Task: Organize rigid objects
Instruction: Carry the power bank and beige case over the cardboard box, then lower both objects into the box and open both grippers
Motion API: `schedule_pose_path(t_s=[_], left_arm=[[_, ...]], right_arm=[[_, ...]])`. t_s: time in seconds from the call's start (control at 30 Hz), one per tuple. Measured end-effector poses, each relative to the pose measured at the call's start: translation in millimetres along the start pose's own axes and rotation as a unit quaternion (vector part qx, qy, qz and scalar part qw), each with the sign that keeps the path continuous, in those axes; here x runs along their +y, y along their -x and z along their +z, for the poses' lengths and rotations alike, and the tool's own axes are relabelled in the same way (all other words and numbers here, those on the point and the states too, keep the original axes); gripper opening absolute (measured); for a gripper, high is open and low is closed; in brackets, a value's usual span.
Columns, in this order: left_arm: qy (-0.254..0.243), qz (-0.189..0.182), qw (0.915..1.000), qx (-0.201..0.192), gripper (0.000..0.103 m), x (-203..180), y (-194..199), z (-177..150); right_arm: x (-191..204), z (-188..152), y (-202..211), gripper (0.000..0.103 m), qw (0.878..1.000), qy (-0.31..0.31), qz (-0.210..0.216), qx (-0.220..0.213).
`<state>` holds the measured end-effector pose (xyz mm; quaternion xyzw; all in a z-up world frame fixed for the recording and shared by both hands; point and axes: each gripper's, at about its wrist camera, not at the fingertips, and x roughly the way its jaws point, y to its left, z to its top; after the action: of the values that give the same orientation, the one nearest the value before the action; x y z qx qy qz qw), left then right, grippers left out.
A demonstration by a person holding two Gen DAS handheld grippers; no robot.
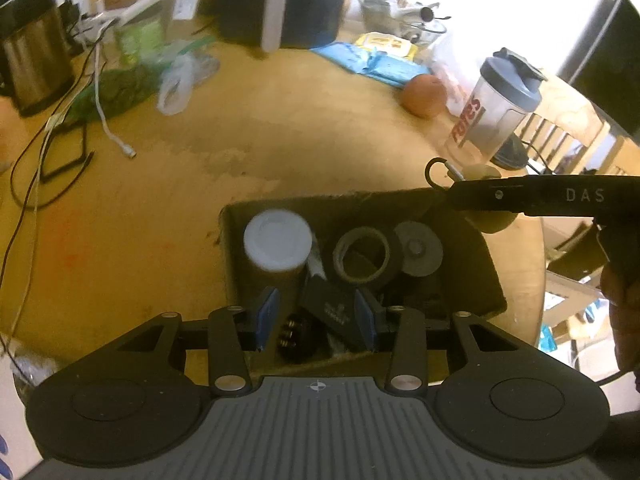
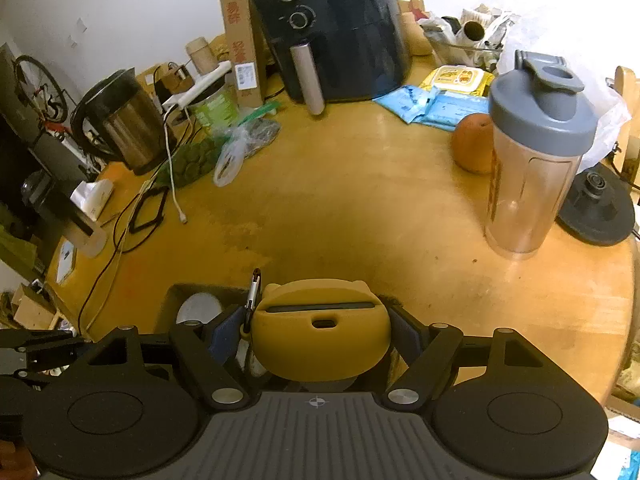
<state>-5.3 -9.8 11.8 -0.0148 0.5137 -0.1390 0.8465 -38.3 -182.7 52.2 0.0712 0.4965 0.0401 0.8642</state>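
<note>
Pinching the yellow case [image 2: 322, 330] between its blue pads [image 2: 224, 338], my right gripper [image 2: 320, 344] holds it just over the near edge of the cardboard box [image 1: 472, 240], the case's clip ring [image 1: 436, 168] dangling free. My left gripper [image 1: 316, 320] hangs above the box with fingers spread and nothing between them. Below sit the white-lidded jar [image 1: 277, 242], a tape roll [image 1: 362, 254] and a grey disc [image 1: 418, 250]. I judge this the placing step: next I should bring the case over the free corner beside the disc, lower, then release.
</note>
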Motion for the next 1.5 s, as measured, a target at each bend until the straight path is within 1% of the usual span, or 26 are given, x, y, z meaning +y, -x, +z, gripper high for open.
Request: schedule_pose_path(t_s=[0.37, 0.67, 0.73, 0.77, 0.8, 0.83, 0.9, 0.93, 1.0, 1.03, 1.07, 1.13, 1.17, 1.3, 1.33, 1.37, 1.43, 1.5], left_arm=[[0.029, 0.01, 0.9994, -0.013, 0.041, 13, 18, -19], [0.052, 0.029, 0.9979, -0.027, 0.041, 26, 31, -28], [0.058, 0.033, 0.9974, -0.028, 0.041, 30, 33, -30], [0.06, 0.035, 0.9972, -0.028, 0.041, 31, 34, -31], [0.063, 0.037, 0.997, -0.027, 0.041, 32, 34, -32], [0.065, 0.038, 0.9968, -0.028, 0.041, 33, 35, -32], [0.07, 0.039, 0.9963, -0.031, 0.042, 35, 36, -33], [0.073, 0.038, 0.9961, -0.032, 0.042, 36, 37, -33], [0.078, 0.037, 0.9957, -0.033, 0.055, 37, 36, -32], [0.079, 0.038, 0.9955, -0.036, 0.069, 37, 37, -32], [0.081, 0.039, 0.9952, -0.04, 0.073, 37, 37, -32], [0.08, 0.041, 0.995, -0.043, 0.074, 35, 37, -31], [0.077, 0.041, 0.9953, -0.042, 0.077, 33, 36, -30], [0.066, 0.044, 0.9961, -0.038, 0.079, 28, 33, -28], [0.064, 0.046, 0.9962, -0.037, 0.082, 27, 32, -27], [0.062, 0.049, 0.9962, -0.036, 0.09, 25, 31, -26], [0.058, 0.055, 0.9961, -0.037, 0.103, 23, 30, -25], [0.049, 0.06, 0.9965, -0.032, 0.103, 20, 27, -24]], right_arm=[[34, -5, 1, 0.079, 0.999, 0.036, 0.018, 0.001], [70, -1, -2, 0.08, 0.996, 0.073, 0.048, -0.003], [77, -2, -4, 0.081, 0.995, 0.08, 0.056, 0.003], [81, -2, -7, 0.081, 0.995, 0.084, 0.06, 0.012], [85, -3, -11, 0.082, 0.994, 0.087, 0.061, 0.025], [87, -4, -13, 0.089, 0.994, 0.089, 0.061, 0.027], [91, -6, -11, 0.097, 0.993, 0.094, 0.061, 0.021], [93, -6, -9, 0.098, 0.993, 0.096, 0.06, 0.018], [94, -7, -8, 0.099, 0.993, 0.101, 0.056, 0.017], [93, -7, -8, 0.099, 0.993, 0.1, 0.053, 0.02], [92, -8, -9, 0.1, 0.994, 0.097, 0.05, 0.023], [88, -10, -10, 0.102, 0.995, 0.088, 0.041, 0.029], [86, -11, -11, 0.103, 0.995, 0.084, 0.036, 0.032], [74, -17, -7, 0.103, 0.997, 0.071, 0.016, 0.039], [71, -18, -6, 0.103, 0.997, 0.067, 0.011, 0.04], [68, -20, -6, 0.103, 0.997, 0.063, 0.004, 0.043], [61, -23, -5, 0.103, 0.997, 0.053, -0.014, 0.049], [53, -27, -5, 0.103, 0.997, 0.041, -0.031, 0.056]])
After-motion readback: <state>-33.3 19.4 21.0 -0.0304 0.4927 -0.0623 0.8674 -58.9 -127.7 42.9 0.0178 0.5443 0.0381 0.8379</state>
